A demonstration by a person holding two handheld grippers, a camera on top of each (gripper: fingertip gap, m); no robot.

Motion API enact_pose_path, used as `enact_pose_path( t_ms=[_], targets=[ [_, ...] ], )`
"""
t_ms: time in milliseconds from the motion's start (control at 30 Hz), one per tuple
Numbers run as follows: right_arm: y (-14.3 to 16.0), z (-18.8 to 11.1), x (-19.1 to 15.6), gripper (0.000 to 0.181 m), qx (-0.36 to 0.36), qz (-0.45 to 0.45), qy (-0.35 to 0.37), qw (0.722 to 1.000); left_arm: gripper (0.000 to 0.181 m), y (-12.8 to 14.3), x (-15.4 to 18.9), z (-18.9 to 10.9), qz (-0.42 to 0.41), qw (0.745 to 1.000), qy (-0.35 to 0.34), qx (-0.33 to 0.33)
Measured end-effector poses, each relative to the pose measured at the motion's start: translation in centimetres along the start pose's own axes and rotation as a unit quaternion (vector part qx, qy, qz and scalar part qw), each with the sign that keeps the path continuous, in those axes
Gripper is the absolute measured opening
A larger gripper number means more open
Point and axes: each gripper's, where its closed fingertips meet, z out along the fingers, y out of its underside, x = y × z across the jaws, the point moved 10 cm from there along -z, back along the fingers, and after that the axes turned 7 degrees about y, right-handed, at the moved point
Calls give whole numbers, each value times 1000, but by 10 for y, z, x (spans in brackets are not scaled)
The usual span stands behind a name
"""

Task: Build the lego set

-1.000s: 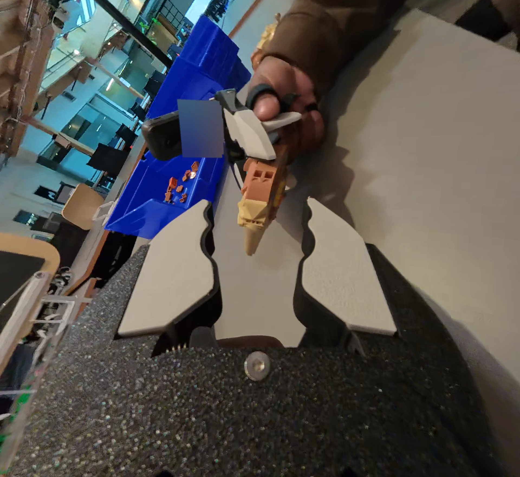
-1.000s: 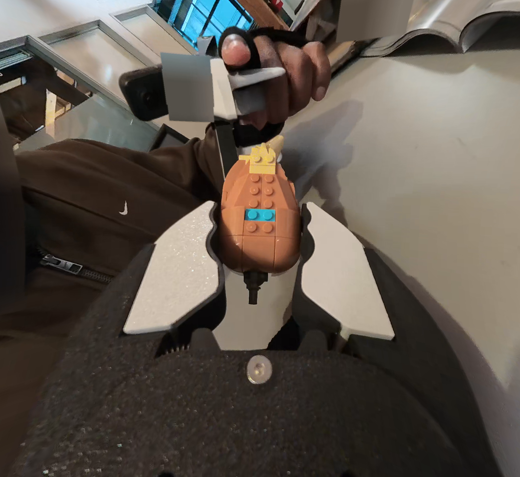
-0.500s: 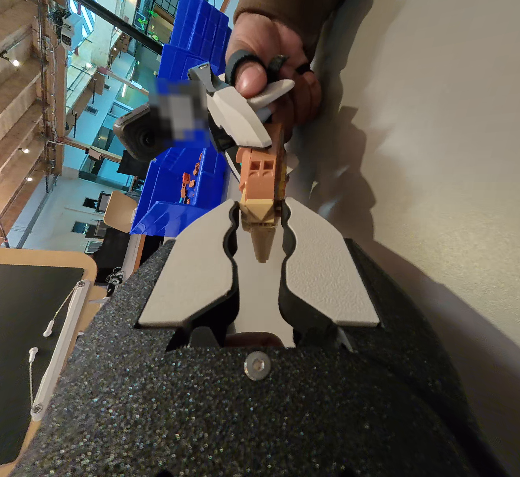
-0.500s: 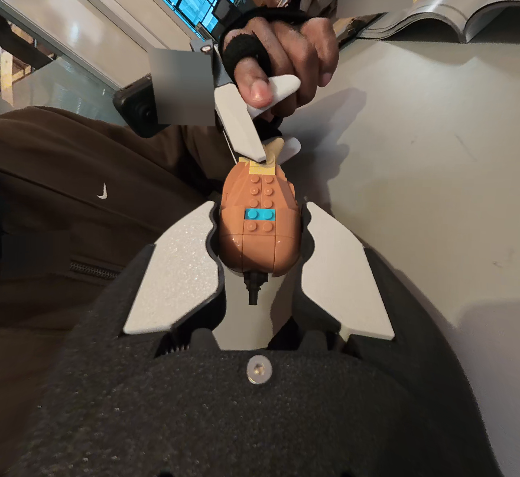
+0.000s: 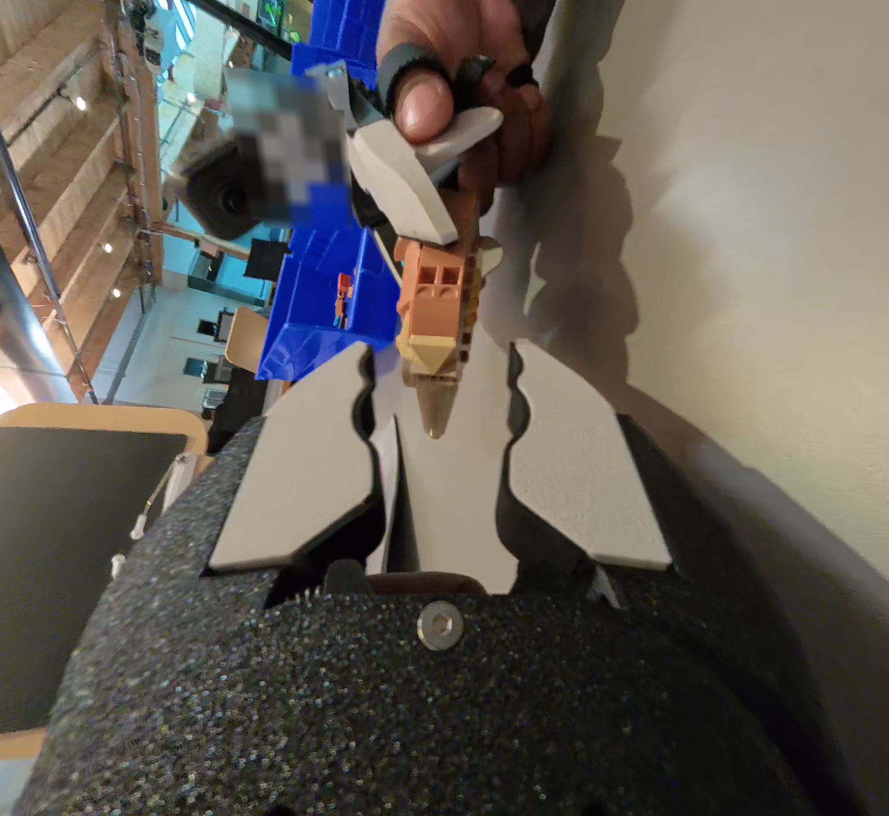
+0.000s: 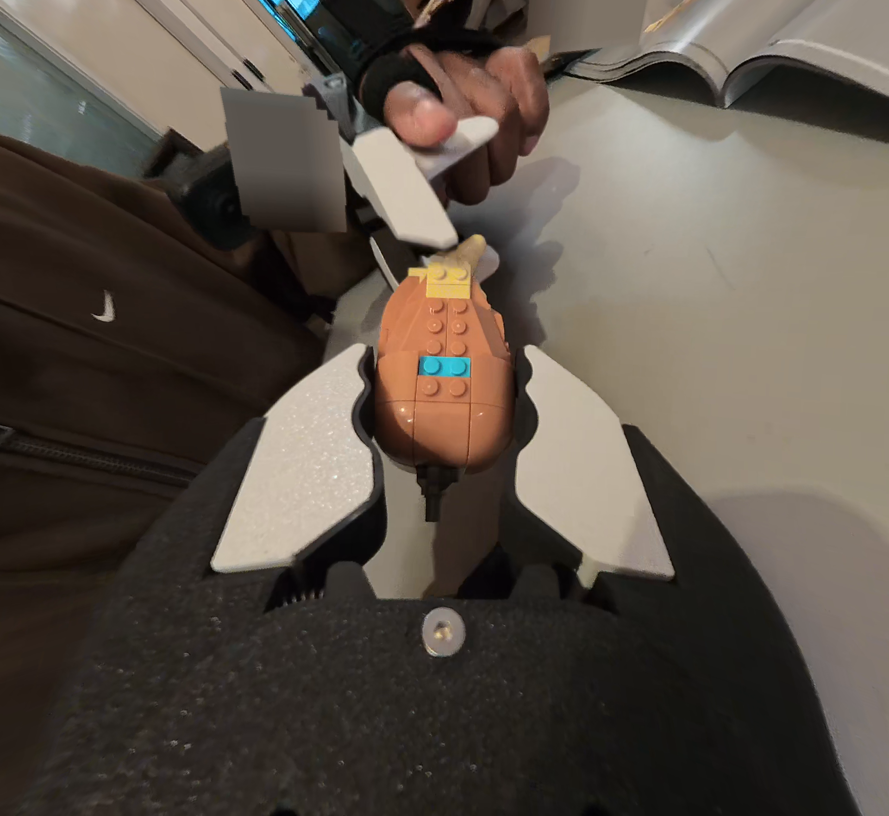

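**Two grippers meet over one lego model**

The right gripper (image 6: 442, 388) holds the orange lego model (image 6: 442, 388) by its rounded end, fingers closed against both flanks, above a pale table (image 6: 721, 311). The model's tan horn (image 5: 435, 408) points toward 6 o'clock in the left wrist view, lying between the fingers of the left gripper (image 5: 440, 388), which stand apart on either side without touching it. The left claw is thus parted and holds nothing.

The step in hand appears to be seating or checking the horn tip. To do it well, the right gripper should likely hold the body steady while the left closes squarely on the horn, pressing along its axis so nothing twists loose.

By count: two grippers, one model, one teal plate (image 6: 443, 366) on its studded back, one black peg (image 6: 435, 490) at its base. A blue bin (image 5: 327, 307) at 10 o'clock holds several loose orange pieces; an open booklet (image 6: 745, 52) lies at 1 o'clock.
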Motion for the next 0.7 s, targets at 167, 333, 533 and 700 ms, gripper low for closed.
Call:
enact_pose_path(
  t_ms=[167, 333, 533, 700],
  targets=[
    [-1, -5, 1, 55, -35, -96, 79, 992, 73, 10, 3, -7, -67, 998, -7, -6],
    [0, 0, -4, 56, -73, -208, 130, 967, 70, 16, -3, -20, -189, 980, -47, 47],
    [4, 9, -3, 56, -103, -224, 144, 959, 60, 19, -12, -29, -332, 934, -47, 125],
    [4, 12, -2, 56, -113, -225, 150, 956, 59, 23, -16, -28, -400, 901, -39, 162]
  ],
)
